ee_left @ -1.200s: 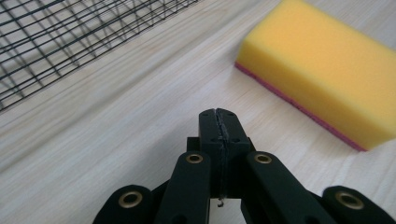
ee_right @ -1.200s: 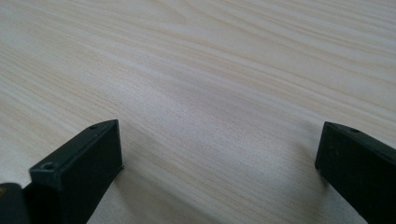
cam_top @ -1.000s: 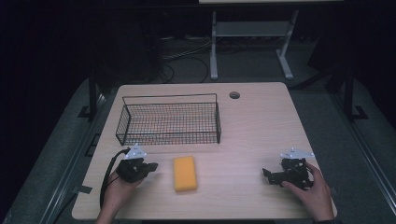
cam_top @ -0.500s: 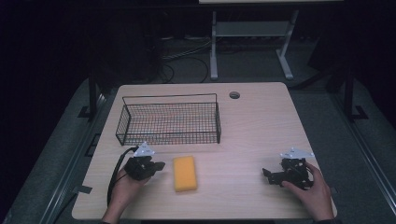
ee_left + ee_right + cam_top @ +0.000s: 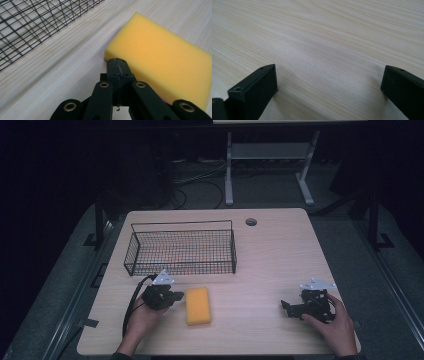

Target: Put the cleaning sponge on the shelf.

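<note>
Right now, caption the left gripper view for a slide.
Shut left gripper nosing a yellow sponge block beside a black wire basket.

Basket [image 5: 182,249] behind sponge [image 5: 197,305]; right side clear

I see a pale wooden table [image 5: 280,260] with a round cable hole [image 5: 251,222], and a white metal stand [image 5: 267,157] on the dark floor behind.

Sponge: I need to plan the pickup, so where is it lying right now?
In the high view the sponge lies flat on the table's near-left part, just in front of the wire basket, beside the left tongs.
</note>
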`<state>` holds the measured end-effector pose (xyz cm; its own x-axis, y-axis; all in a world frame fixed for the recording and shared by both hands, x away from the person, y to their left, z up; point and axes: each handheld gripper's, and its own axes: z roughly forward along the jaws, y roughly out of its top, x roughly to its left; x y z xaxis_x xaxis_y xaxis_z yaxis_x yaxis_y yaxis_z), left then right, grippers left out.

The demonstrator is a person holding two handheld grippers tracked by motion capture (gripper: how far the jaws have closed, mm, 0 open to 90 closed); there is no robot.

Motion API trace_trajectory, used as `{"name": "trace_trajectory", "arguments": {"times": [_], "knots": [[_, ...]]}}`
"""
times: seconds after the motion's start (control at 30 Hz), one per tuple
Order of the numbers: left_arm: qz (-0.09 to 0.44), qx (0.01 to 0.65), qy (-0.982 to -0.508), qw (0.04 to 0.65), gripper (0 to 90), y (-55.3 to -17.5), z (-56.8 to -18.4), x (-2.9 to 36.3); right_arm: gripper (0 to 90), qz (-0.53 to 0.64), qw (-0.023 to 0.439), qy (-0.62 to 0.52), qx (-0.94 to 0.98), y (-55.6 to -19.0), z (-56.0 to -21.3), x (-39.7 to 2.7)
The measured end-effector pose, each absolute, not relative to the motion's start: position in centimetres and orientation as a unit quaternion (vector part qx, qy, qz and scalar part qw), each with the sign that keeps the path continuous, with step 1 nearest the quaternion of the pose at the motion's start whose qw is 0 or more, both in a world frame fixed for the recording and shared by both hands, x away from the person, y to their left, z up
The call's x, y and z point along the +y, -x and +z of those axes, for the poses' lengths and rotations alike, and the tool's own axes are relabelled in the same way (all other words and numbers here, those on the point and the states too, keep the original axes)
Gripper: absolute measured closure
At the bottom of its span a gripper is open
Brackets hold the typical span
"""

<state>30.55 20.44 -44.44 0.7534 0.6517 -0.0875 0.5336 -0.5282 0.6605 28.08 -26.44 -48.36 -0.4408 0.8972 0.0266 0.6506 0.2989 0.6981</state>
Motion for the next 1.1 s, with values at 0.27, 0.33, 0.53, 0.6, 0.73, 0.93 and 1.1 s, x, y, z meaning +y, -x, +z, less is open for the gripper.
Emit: {"name": "trace_trajectory", "arguments": {"times": [0.27,0.33,0.53,0.6,0.73,0.93,1.1], "knots": [[0.083,0.34,-0.87,0.347,89.8,-30.9,-44.4,19.8,0.0,0.326,0.189,-0.494,0.784,-28.1,-48.4,-26.4],[0.084,0.337,-0.871,0.347,89.8,-31.0,-44.4,19.6,0.0,0.326,0.189,-0.494,0.784,-28.1,-48.4,-26.4],[0.083,0.334,-0.871,0.349,89.7,-31.3,-44.4,19.1,0.0,0.326,0.189,-0.494,0.783,-28.1,-48.4,-26.4],[0.083,0.332,-0.872,0.35,89.8,-31.4,-44.3,18.9,0.0,0.326,0.189,-0.494,0.783,-28.1,-48.4,-26.4],[0.081,0.33,-0.873,0.35,89.8,-31.6,-44.4,18.5,0.0,0.326,0.189,-0.495,0.783,-28.1,-48.4,-26.4],[0.08,0.325,-0.875,0.35,89.8,-31.9,-44.3,17.8,0.0,0.326,0.189,-0.494,0.783,-28.1,-48.4,-26.4],[0.078,0.322,-0.875,0.352,89.8,-32.2,-44.3,17.2,0.0,0.326,0.189,-0.494,0.783,-28.1,-48.4,-26.4]]}}
